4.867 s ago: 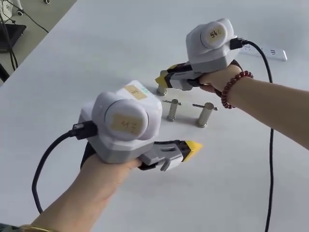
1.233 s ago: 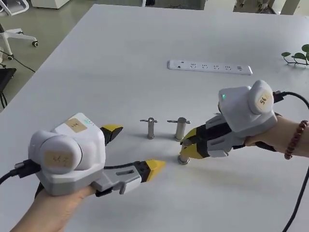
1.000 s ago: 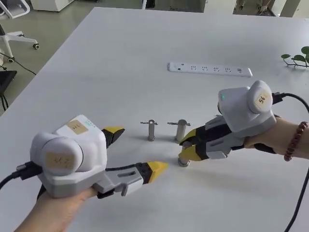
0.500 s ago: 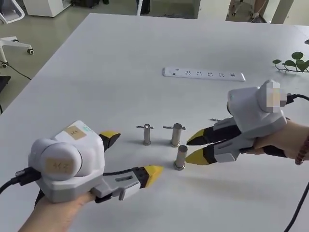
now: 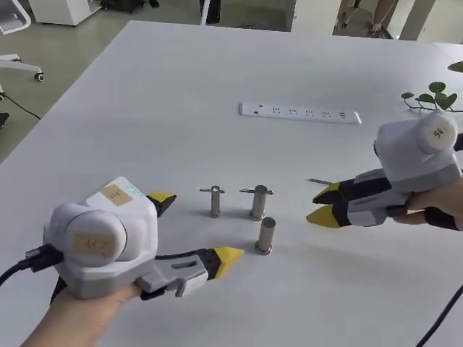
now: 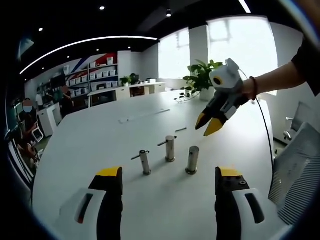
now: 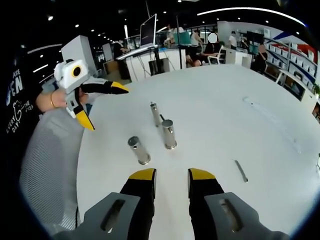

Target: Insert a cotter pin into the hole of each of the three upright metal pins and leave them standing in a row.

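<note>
Over the white bench (image 5: 181, 94), the left tool (image 5: 195, 226) hovers wide open and empty; the right tool (image 5: 322, 205) is barely parted, empty too. Between them stand two cottered pins (image 5: 258, 202), with a bare pin (image 5: 266, 236) just in front. A loose cotter (image 5: 320, 181) lies beside the right tool.

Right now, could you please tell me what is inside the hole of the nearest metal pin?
Nothing sticks out of the nearest pin; the two pins behind carry cotter pins. Its hole itself is too small to see.
</note>
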Action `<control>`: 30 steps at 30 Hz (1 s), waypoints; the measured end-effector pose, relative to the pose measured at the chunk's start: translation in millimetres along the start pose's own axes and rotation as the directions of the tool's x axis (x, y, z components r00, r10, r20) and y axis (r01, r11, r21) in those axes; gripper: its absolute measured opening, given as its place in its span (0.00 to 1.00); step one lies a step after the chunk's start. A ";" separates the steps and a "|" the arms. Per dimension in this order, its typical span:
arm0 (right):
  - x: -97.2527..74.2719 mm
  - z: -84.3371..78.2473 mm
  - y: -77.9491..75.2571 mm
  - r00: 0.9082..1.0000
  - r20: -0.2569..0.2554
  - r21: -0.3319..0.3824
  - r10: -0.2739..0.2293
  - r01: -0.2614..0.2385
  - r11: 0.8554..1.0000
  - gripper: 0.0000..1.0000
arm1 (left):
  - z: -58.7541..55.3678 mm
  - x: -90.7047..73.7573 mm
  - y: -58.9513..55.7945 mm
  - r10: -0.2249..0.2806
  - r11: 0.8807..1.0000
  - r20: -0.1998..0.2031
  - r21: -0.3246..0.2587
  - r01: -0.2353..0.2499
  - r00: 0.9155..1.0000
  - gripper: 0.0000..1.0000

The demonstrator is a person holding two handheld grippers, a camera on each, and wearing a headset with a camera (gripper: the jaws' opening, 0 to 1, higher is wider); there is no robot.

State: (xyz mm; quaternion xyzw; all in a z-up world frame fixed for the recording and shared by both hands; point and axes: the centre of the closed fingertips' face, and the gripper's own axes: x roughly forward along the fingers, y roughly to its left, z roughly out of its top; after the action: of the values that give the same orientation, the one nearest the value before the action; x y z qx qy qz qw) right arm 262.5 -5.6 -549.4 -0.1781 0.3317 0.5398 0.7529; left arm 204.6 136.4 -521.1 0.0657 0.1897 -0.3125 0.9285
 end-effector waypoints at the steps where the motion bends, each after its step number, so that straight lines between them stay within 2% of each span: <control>1: -0.8 -0.9 -4.6 1.000 -0.009 -0.003 -0.014 0.014 1.000 0.21 | 0.0 -0.1 0.0 0.000 1.000 -0.001 0.002 0.000 1.000 0.75; 4: -3.0 -1.4 -20.3 0.998 -0.024 0.006 -0.051 0.052 0.999 0.20 | 0.3 -0.9 3.7 0.014 1.000 -0.003 0.013 -0.014 1.000 0.76; 6: -2.7 -2.6 -26.2 0.998 -0.035 0.003 -0.056 0.056 0.998 0.20 | 1.1 -1.7 5.3 0.020 1.000 0.001 0.009 -0.020 1.000 0.76; 9: -1.2 -8.0 -41.8 0.993 -0.067 -0.002 -0.096 0.096 0.995 0.20 | 2.0 -2.1 7.3 0.027 1.000 0.006 0.003 -0.027 1.000 0.76; 15: 4.5 -13.8 -58.4 0.987 -0.100 0.019 -0.129 0.131 0.991 0.21 | 2.8 -2.4 8.9 0.032 0.999 0.009 -0.002 -0.032 0.999 0.76; 23: 9.4 -24.3 -88.2 0.970 -0.144 0.043 -0.197 0.205 0.978 0.21 | 3.0 -1.5 8.8 0.030 1.000 0.008 -0.007 -0.030 1.000 0.75; 24: 12.1 -24.0 -101.6 0.968 -0.144 0.049 -0.204 0.213 0.976 0.20 | 3.1 -1.1 8.4 0.028 1.000 0.008 -0.003 -0.028 1.000 0.75; 26: 14.8 -27.7 -115.0 0.963 -0.155 0.054 -0.219 0.229 0.972 0.20 | 3.5 -0.8 8.5 0.033 0.999 0.008 0.010 -0.033 0.999 0.75; 30: 16.0 -37.2 -125.9 0.954 -0.182 0.058 -0.238 0.252 0.966 0.20 | 2.9 0.1 7.9 0.030 0.999 0.003 0.014 -0.030 1.000 0.75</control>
State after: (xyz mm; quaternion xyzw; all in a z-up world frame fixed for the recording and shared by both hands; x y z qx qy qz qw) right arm 371.4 -62.4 -598.4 -0.2338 0.3927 0.4108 0.7889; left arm 210.3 141.9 -518.5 0.0746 0.1851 -0.3001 0.9328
